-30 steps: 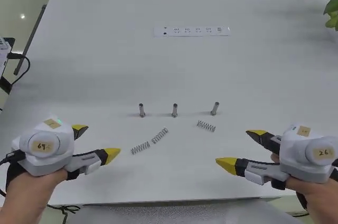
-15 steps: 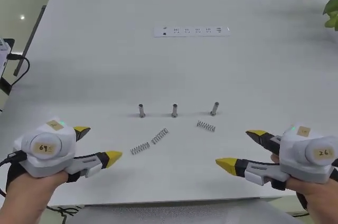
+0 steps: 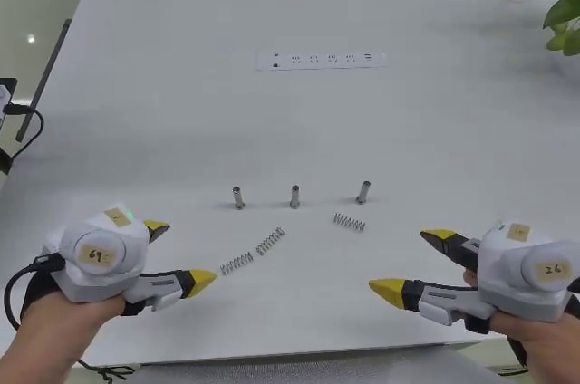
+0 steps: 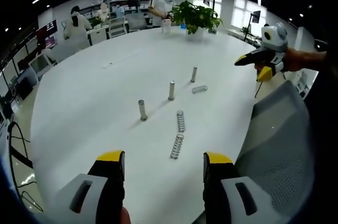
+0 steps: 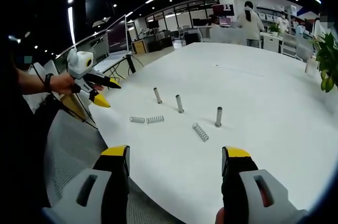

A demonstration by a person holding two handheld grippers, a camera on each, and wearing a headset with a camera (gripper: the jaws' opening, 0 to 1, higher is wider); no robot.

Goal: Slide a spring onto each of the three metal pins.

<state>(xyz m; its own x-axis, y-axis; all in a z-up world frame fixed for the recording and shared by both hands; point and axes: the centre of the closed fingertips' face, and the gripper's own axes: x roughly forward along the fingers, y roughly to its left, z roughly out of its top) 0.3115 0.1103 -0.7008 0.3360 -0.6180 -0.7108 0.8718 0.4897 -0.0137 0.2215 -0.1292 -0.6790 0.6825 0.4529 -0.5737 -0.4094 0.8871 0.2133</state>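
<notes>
While both grippers hover over the near edge of the table [image 3: 272, 130], no part of the task is done: the left gripper [image 3: 179, 253] and the right gripper [image 3: 409, 262] each stand with jaws wide apart and hold nothing. Left pin [image 3: 238, 196], middle pin [image 3: 294, 196] and right pin [image 3: 363, 191] stand upright in a row, well apart, all bare. Left spring [image 3: 236, 263] and middle spring [image 3: 270, 241] lie flat in front of the row, nearly end to end with a small gap. Right spring [image 3: 349, 222] lies flat just before the right pin, apart from it. Risks are judged as follows. First, the springs are thin and lie flat on a smooth top, so jaw tips closing on them may skid off the coils and flick a spring away, possibly over the near edge, to which the left spring lies closest. Second, a hard pinch may bend or squash the coils, after which the spring would not pass over a pin. Third, a grab at either of the paired springs may knock its neighbour. Fourth, whether the pins are fixed cannot be told; if free-standing, a spring brought down off-axis or a passing jaw may topple one. Fifth, a spring gripped over its open end would block its own entry.
</notes>
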